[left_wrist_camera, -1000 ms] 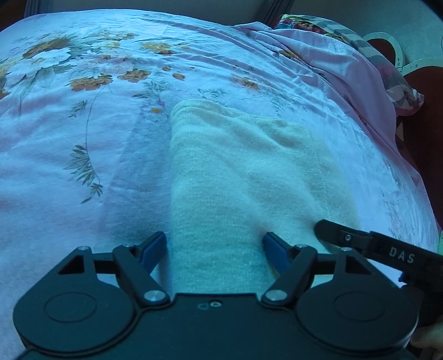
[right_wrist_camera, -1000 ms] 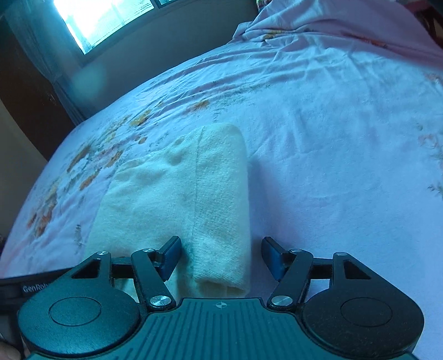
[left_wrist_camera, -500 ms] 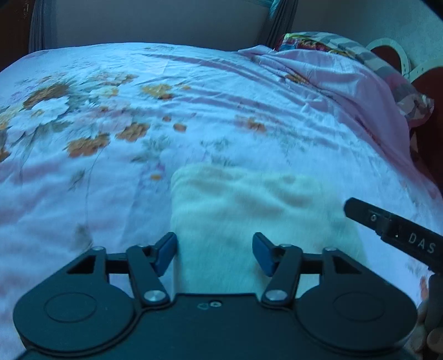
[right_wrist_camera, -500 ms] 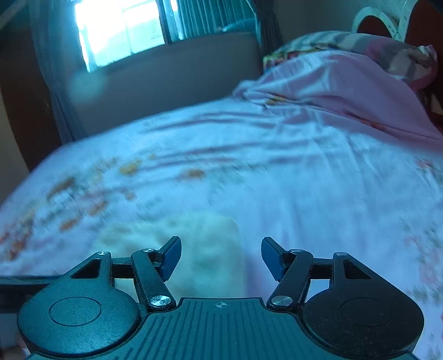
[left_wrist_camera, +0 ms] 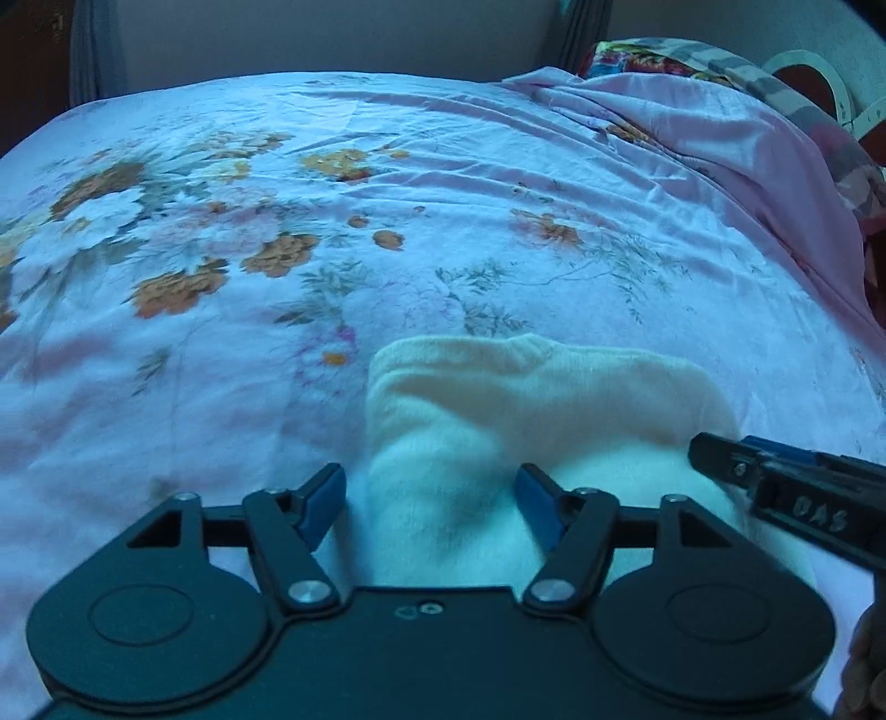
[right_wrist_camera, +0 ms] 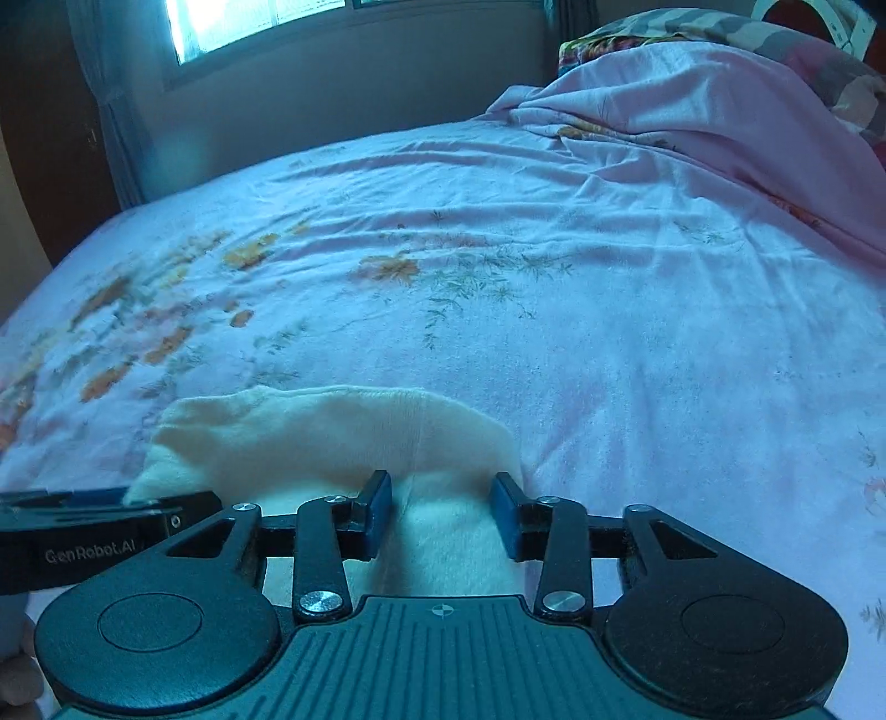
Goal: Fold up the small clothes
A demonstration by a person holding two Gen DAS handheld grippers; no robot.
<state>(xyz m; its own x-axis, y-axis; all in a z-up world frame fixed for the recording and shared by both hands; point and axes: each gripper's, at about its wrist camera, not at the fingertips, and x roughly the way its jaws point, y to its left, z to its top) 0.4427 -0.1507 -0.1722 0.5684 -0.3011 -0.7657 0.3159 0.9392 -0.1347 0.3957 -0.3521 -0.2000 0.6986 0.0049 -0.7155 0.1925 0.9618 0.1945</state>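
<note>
Floral pink bedsheet (left_wrist_camera: pixel 232 387) across the bed, rumpled pink blanket (right_wrist_camera: pixel 720 127) far right, bright window (right_wrist_camera: pixel 238 22) beyond. Cream knit garment (left_wrist_camera: pixel 498 399) folded at near centre. Left gripper (left_wrist_camera: pixel 429 501) straddling its left edge, jaws opening, pads clear of cloth. Right gripper (right_wrist_camera: pixel 440 512) over the right fold, jaws closing, not yet pinching.
</note>
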